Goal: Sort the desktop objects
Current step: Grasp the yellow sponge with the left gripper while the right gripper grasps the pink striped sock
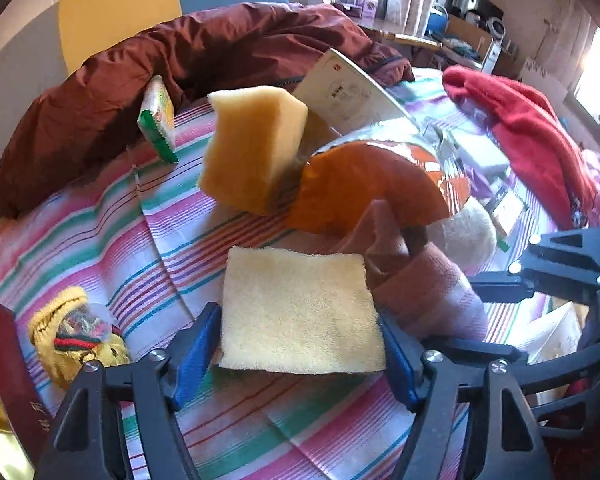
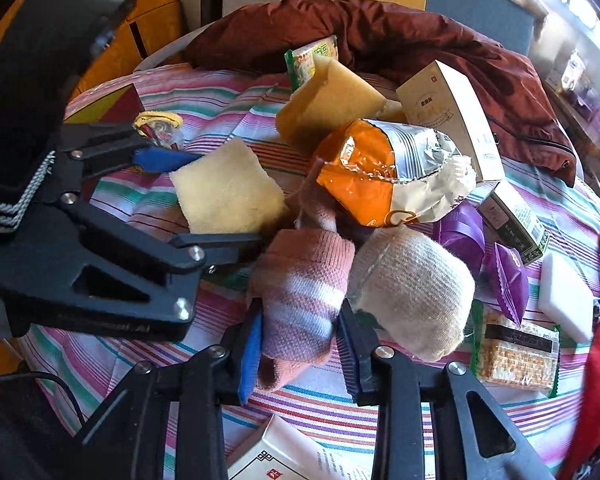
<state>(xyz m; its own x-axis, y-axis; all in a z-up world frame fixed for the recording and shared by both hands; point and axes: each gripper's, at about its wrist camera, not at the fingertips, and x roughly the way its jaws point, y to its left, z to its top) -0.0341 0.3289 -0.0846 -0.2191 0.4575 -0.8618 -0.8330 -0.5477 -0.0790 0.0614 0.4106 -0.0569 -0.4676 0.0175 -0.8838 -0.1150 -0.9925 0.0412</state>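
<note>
The right gripper (image 2: 298, 344) sits nearest its camera, its blue pads pressed into the sides of a pink striped sock (image 2: 300, 300), which it pinches near the rolled end. The sock lies on the striped cloth (image 2: 340, 408) of the tabletop, touching a cream sock (image 2: 416, 292) on one side and running up under the orange snack bag (image 2: 380, 168). The left gripper (image 1: 300, 354) stands spread around a flat yellow sponge (image 1: 300, 312), one blue pad at each edge; from the left wrist view I cannot tell whether the pads touch it yet, and nothing looks squeezed.

The step in hand, as I judge it, is a double pick: sock on the right, sponge on the left. To do it well, the right hand should lift slowly and pull away from the snack bag, since the sock's far end is tucked beneath it and could drag the bag or the cream sock along. The left jaws should close squarely on the sponge's two opposite edges, low enough to catch its thin body, not skid over the top. The two grippers are close together, so lifting one at a time avoids a knock. The thicker sponge block (image 1: 252, 148) behind leans against the bag and may topple if that shifts.
</note>
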